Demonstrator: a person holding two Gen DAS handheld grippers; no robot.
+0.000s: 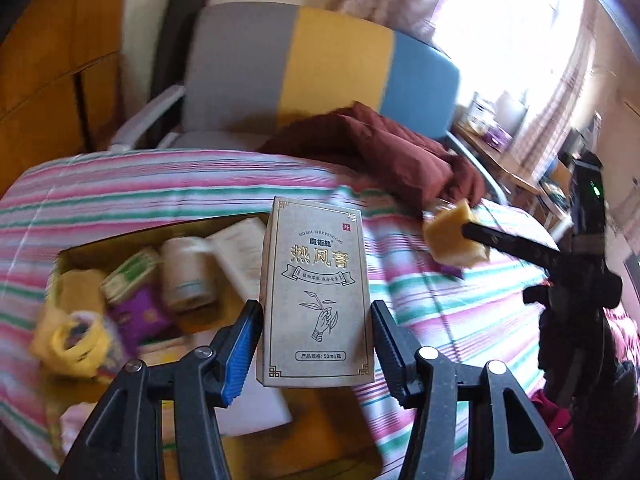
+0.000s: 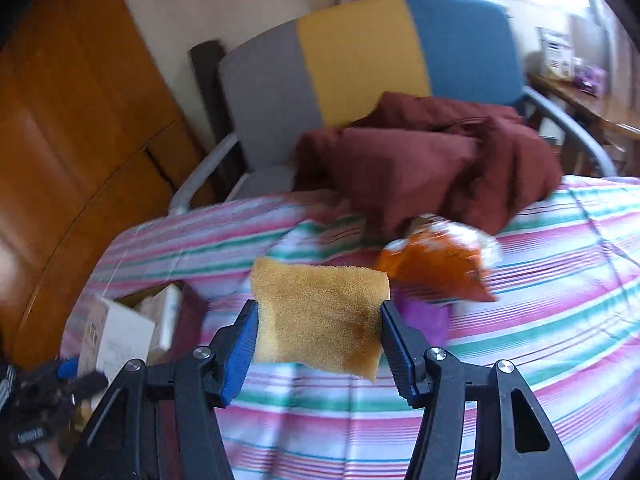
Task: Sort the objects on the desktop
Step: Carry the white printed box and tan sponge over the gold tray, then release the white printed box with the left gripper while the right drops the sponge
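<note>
Left wrist view: left gripper pinching an upright beige box above the striped cloth, with an open carton of jars, packets and tape just left of the box, and the right gripper seen from the side, right of the box, clamping a yellow sponge. Right wrist view: right gripper pressed on both edges of the sponge, held clear of the cloth; only here show an orange packet and purple item lying right of the sponge.
</note>
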